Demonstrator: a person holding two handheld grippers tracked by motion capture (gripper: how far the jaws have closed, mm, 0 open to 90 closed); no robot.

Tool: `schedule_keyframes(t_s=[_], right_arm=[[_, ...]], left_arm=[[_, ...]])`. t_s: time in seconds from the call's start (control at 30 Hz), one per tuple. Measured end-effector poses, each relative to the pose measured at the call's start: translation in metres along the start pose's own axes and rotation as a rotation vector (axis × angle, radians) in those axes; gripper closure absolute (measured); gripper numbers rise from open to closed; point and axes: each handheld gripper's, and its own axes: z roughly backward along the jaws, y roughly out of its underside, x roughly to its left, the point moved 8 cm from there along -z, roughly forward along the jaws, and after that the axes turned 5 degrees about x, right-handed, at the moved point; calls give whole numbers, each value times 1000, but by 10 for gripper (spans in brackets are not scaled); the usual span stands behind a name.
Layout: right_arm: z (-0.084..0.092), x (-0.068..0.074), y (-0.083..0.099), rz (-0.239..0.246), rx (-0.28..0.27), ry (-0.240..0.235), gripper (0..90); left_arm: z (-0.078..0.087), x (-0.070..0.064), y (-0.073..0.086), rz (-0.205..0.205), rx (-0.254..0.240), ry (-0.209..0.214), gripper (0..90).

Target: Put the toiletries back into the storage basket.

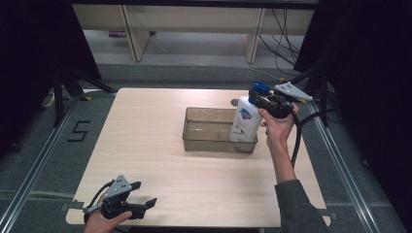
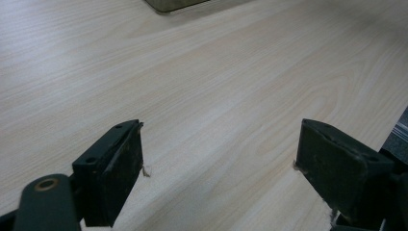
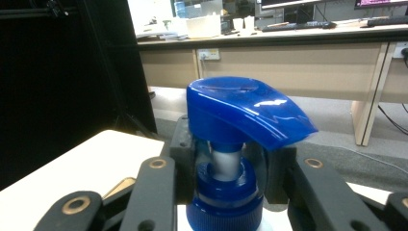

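Note:
A white pump bottle (image 1: 246, 121) with a blue pump head (image 3: 245, 108) stands upright at the right end of a clear rectangular bin (image 1: 209, 130). My right gripper (image 1: 262, 99) is shut on the bottle's neck just under the pump head, its black jaws pressed on both sides of the blue collar (image 3: 225, 195). My left gripper (image 1: 145, 194) rests low over the table's near left corner, open, with bare wood between its fingers (image 2: 118, 168).
The light wooden table (image 1: 145, 141) sits in a black-framed cell. A number 5 mark (image 1: 77, 131) lies on the floor to the left. Desks and cables stand beyond the far edge.

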Motion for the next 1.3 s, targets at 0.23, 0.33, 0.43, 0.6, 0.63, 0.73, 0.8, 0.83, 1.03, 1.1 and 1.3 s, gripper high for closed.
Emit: schedule_keyframes(t_s=[0.23, 0.33, 0.43, 0.6, 0.63, 0.73, 0.8, 0.83, 1.03, 1.1, 1.3], right_arm=[[0, 2, 1, 0, -2, 3, 652], [1, 1, 1, 4, -11, 9, 628], [1, 2, 3, -25, -5, 5, 595], [1, 7, 3, 5, -8, 6, 585], [1, 8, 4, 1, -7, 3, 580], [1, 9, 4, 22, 0, 5, 569], [2, 10, 4, 22, 1, 4, 546], [2, 10, 4, 21, 2, 5, 525], [2, 12, 5, 24, 15, 16, 451], [2, 13, 6, 23, 18, 18, 423], [-1, 14, 7, 19, 18, 30, 365]], left_arm=[[1, 0, 0, 4, 3, -13, 160], [0, 0, 0, 5, -5, 0, 160], [-1, 0, 0, 3, -4, 0, 160], [-1, 0, 0, 5, -2, -2, 160], [-1, 0, 0, 5, -2, -2, 160], [0, 0, 0, 5, -1, -7, 160], [-1, 0, 0, 6, -4, 0, 160], [-1, 0, 0, 5, -3, -1, 160], [0, 0, 0, 8, -1, -7, 160], [0, 0, 0, 9, -1, -8, 160], [0, 1, 0, 8, -2, -7, 160]])
